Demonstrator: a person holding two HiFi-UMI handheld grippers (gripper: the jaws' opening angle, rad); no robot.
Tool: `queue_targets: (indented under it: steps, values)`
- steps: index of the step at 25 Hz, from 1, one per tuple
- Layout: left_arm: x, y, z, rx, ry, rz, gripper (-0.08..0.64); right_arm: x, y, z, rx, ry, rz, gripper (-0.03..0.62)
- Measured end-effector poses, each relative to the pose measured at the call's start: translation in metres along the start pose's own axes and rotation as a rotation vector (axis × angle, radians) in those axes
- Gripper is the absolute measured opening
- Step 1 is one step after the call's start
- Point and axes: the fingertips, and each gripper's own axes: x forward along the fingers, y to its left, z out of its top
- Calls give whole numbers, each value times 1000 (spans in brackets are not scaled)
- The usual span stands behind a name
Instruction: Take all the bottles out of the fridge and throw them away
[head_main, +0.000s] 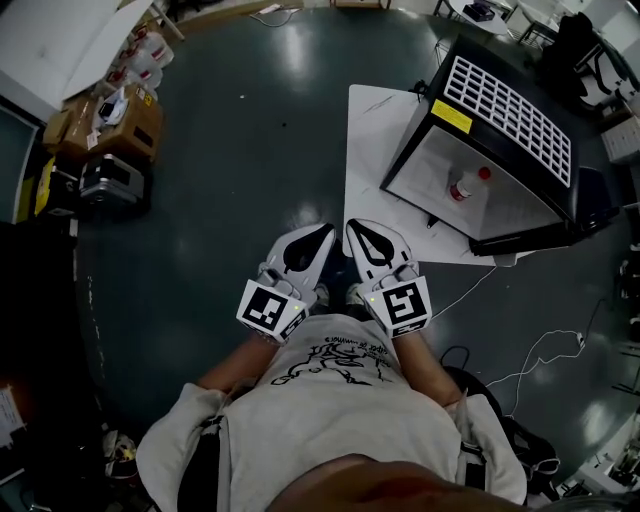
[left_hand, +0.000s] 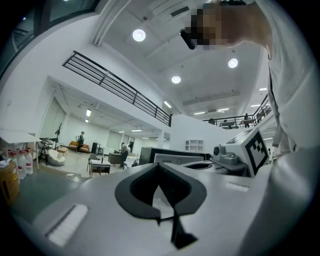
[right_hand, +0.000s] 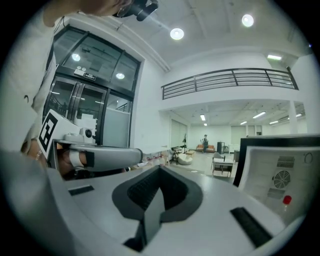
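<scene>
In the head view a black mini fridge (head_main: 500, 120) stands open on a low white table (head_main: 375, 150) at the upper right. In its white inside stands a small bottle (head_main: 462, 186) with a red cap, and a second red cap shows beside it. I hold both grippers close in front of my chest, side by side and short of the table. My left gripper (head_main: 326, 232) is shut and holds nothing. My right gripper (head_main: 353, 226) is also shut with nothing in it. The right gripper view has the fridge (right_hand: 280, 170) at its right edge, with a red cap (right_hand: 286, 200) inside.
Cardboard boxes (head_main: 115, 120) and a black case (head_main: 115, 182) sit on the dark floor at the upper left. White cables (head_main: 540, 352) trail over the floor at the right. Chairs and desks stand beyond the fridge at the top right.
</scene>
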Motion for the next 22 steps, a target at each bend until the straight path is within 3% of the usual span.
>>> queue_targets:
  steps: [6, 22]
  values:
    - [9, -14, 1, -45, 4, -84, 9, -12, -7, 3, 8, 1, -55, 8]
    - [46, -74, 1, -43, 9, -318, 9, -64, -50, -7, 26, 24, -253, 8]
